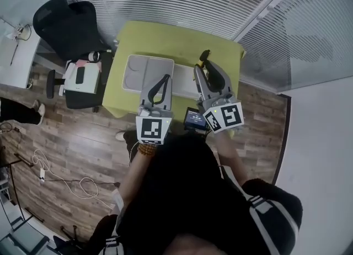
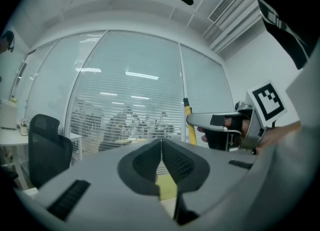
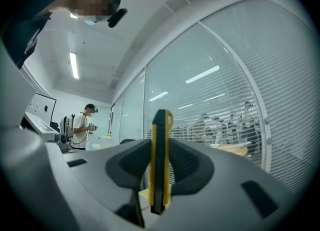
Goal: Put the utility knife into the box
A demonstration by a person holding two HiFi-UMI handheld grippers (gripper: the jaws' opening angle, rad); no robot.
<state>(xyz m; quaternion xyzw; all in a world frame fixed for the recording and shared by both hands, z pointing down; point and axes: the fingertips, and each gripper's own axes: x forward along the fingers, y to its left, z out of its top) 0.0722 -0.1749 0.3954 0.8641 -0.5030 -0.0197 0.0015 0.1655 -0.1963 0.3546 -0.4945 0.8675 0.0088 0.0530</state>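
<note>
A yellow and black utility knife [image 3: 160, 165] stands upright between the pads of my right gripper [image 3: 160, 145], which is shut on it. In the head view the right gripper [image 1: 203, 67] holds the knife [image 1: 204, 57] above the right part of the green table [image 1: 165, 38]. To its left a pale grey open box [image 1: 132, 60] lies on the table. My left gripper [image 1: 163, 81] hovers over the box's near right side. Its jaws [image 2: 161, 145] are shut with nothing between them. The left gripper view also shows the right gripper [image 2: 192, 120] with the knife [image 2: 189, 125].
A black office chair [image 1: 69, 25] and a stool with small things on it [image 1: 81, 77] stand left of the table. A small dark device with a display [image 1: 194, 118] sits at the table's near edge. Glass walls with blinds run behind the table. A person stands far off [image 3: 82, 127].
</note>
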